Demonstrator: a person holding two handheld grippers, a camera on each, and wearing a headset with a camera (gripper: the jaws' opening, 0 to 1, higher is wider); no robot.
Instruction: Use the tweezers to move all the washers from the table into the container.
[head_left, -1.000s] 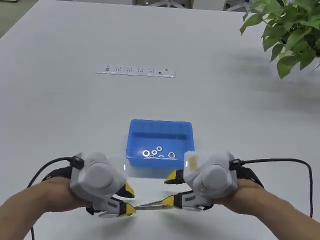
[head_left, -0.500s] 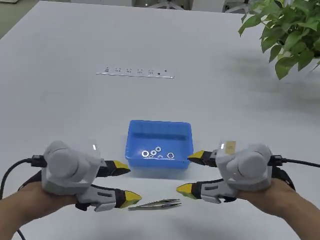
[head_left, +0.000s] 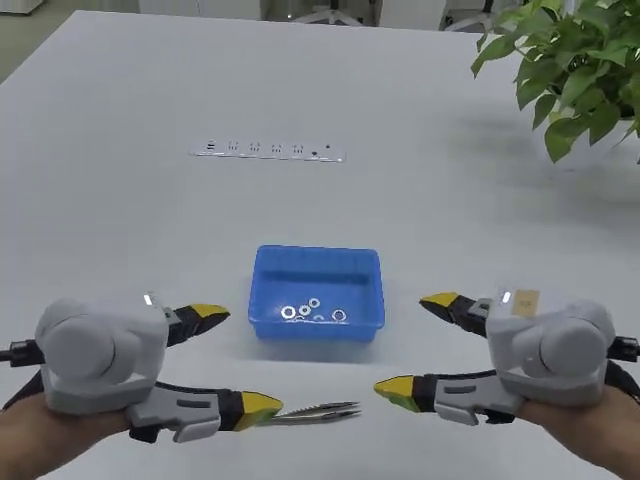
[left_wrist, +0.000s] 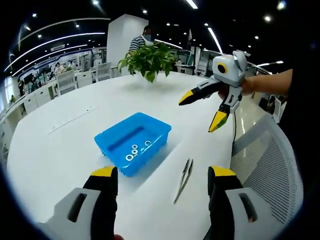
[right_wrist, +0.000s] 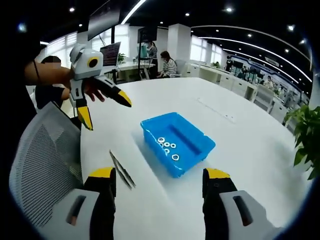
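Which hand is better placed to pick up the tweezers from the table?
Left, probably. The left tool is open with its lower tip almost touching one end of the tweezers, which lie ahead between its jaws in the left gripper view. The right tool, also open, sits slightly farther off.

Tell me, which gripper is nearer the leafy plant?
Right. The right gripper sits on the plant's side of the blue container; the left gripper is beyond the container's opposite side, farther off.
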